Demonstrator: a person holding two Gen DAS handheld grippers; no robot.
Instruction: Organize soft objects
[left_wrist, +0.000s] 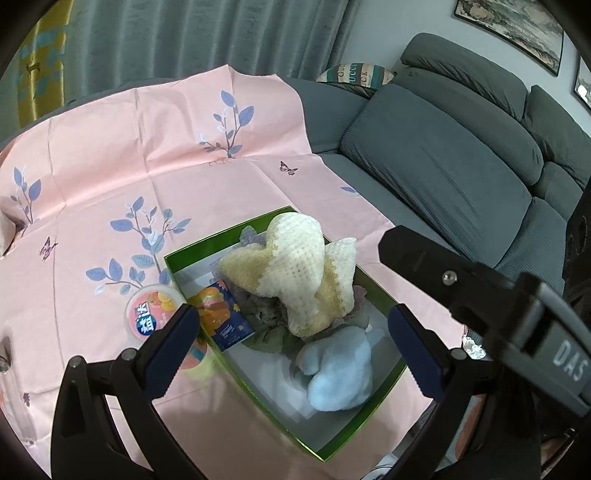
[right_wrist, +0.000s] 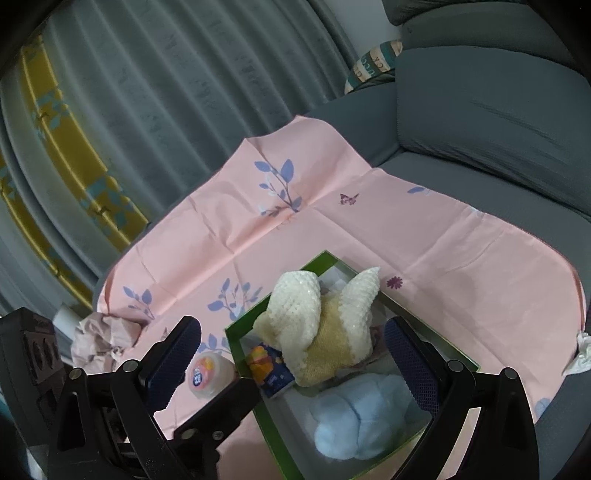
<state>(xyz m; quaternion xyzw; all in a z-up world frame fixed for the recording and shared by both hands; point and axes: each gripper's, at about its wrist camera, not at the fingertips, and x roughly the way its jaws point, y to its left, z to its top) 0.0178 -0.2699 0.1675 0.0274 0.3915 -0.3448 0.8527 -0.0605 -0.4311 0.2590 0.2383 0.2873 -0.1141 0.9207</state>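
Hovering spread and empty, left gripper (left_wrist: 291, 332) and right gripper (right_wrist: 293, 360) both face the green-rimmed cardboard box (left_wrist: 334, 448); the crumpled pink cloth (right_wrist: 98, 341) lies left of it, nearer the left gripper.

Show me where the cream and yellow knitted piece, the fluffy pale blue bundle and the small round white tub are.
cream and yellow knitted piece (left_wrist: 295, 269), left wrist view, its middle.
fluffy pale blue bundle (right_wrist: 354, 421), right wrist view, its middle.
small round white tub (right_wrist: 208, 373), right wrist view, its lid.

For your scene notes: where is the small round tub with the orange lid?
In both views, the round tub sits on the pink cloth, just outside the green box's left wall.
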